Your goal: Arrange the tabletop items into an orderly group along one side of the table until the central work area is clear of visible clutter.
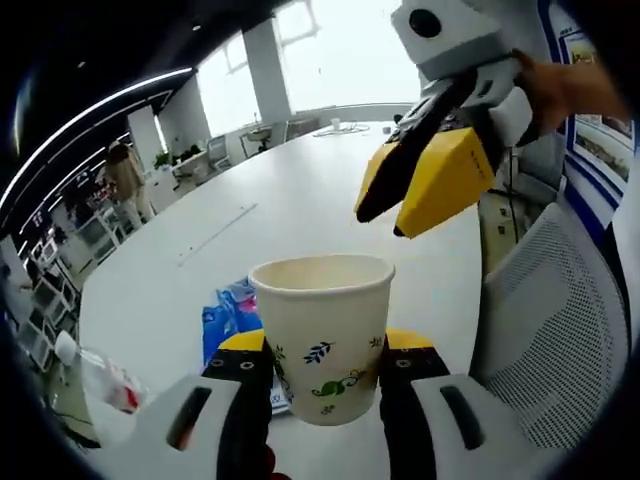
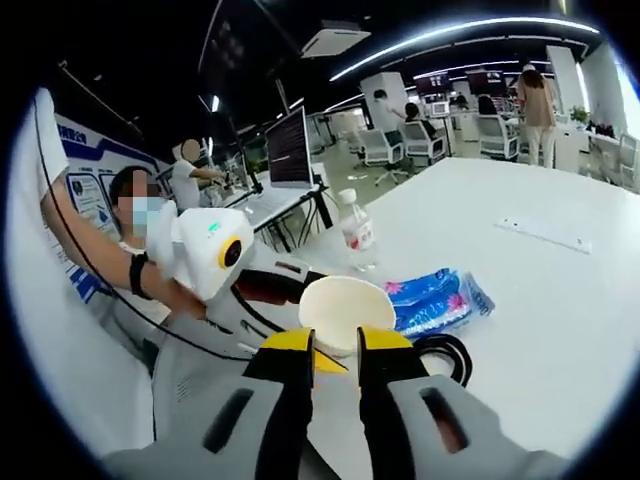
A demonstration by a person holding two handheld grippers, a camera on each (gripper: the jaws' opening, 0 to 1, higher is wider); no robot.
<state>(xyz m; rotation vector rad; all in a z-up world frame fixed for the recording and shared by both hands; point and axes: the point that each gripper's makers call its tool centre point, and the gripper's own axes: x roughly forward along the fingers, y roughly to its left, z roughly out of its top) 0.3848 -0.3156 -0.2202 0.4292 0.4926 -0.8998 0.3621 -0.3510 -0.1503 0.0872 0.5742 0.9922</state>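
Note:
A white paper cup (image 1: 325, 335) with leaf prints stands upright between the jaws of my left gripper (image 1: 325, 365), which is shut on its lower wall, above the white table (image 1: 300, 200). In the left gripper view my right gripper (image 1: 388, 222) hangs above and to the right of the cup, its yellow jaws a little apart and holding nothing. In the right gripper view my right gripper (image 2: 336, 350) stands narrowly open just short of the cup (image 2: 345, 310), and the left gripper (image 2: 215, 255) grips that cup from the left.
A blue tissue packet (image 1: 225, 315) (image 2: 435, 300) lies on the table behind the cup. A clear plastic bottle (image 2: 355, 230) (image 1: 100, 380) stands near the table edge. A black tape roll (image 2: 445, 350) lies by the packet. A mesh chair (image 1: 560, 320) stands alongside.

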